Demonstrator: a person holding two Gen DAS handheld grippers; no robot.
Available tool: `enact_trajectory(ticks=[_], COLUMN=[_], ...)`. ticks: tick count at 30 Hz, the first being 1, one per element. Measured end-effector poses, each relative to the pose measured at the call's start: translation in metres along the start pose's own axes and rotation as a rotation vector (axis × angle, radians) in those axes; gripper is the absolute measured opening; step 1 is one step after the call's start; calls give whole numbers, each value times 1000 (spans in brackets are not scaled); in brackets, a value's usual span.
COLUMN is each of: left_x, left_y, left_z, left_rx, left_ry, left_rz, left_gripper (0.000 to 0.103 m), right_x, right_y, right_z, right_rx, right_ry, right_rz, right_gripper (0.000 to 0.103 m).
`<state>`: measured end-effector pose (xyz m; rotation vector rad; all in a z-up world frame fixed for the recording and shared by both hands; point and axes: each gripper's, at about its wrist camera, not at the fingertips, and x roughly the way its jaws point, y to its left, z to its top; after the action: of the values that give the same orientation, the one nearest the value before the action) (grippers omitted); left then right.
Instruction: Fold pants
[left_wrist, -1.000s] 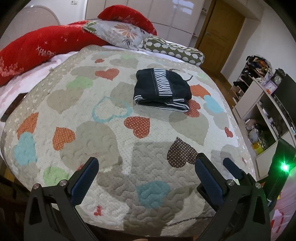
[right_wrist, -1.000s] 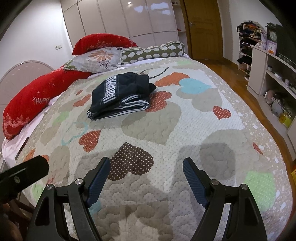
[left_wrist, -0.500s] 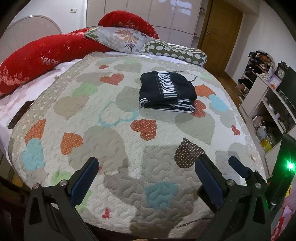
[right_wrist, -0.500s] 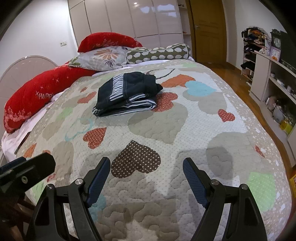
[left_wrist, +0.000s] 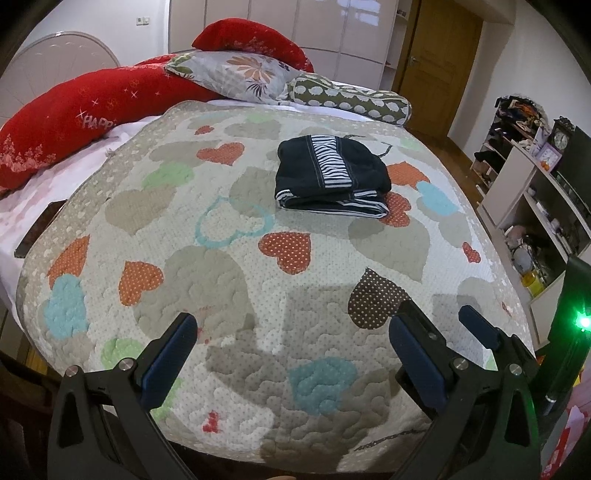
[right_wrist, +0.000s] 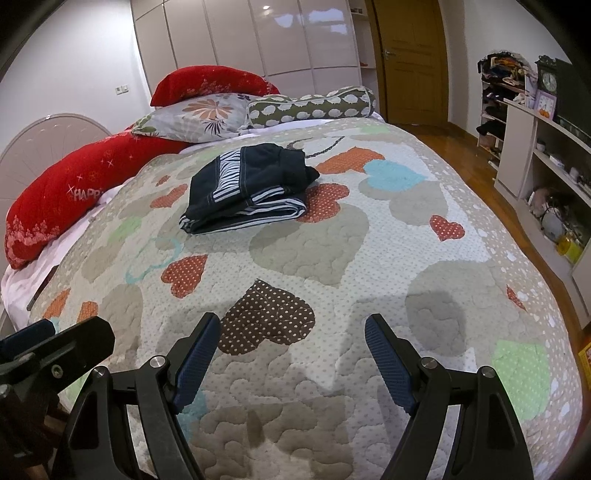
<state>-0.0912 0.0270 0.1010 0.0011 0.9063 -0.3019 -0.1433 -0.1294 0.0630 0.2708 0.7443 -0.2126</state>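
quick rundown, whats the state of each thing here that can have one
dark navy pants with zebra-stripe band: folded into a compact stack, lying on the quilt, nothing holding them
left gripper: open, empty, above the near end of the bed
right gripper: open, empty, apart from the pants
heart-patterned quilt: spread flat over the bed
brown wooden door: closed

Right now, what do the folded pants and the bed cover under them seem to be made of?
The folded pants look like soft dark navy woven fabric, perhaps cotton: matte, with pale stitch lines and a zebra-striped band. The bed cover looks like a padded quilt, probably cotton: matte, dotted, with puffy wavy stitching and heart patches. The exact fibre cannot be told from the pictures.
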Motion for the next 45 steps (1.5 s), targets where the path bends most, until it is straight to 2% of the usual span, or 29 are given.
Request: enact_trajectory(ticks=[23,34,38,42,45], left_x=[10,32,41,42,48], left_y=[0,5,9,8,5], left_z=[-3,-1,9,34,48], left_rx=[3,-14,-19,27,55], left_ry=[20,66,79,14,13], left_rz=[-26,-40,-43,-10,-40], left_gripper=[103,103,103,103,103], right_x=[5,21,26,26,23], right_y=[-5,-13,-14,-13,-9], right_z=[-3,0,1,14,30], right_rx=[-10,1,-6,-34,-63], right_ry=[4,26,33,11,-16], right_rz=[-13,-29,-39,-52,-60], right_gripper=[84,84,84,84,84])
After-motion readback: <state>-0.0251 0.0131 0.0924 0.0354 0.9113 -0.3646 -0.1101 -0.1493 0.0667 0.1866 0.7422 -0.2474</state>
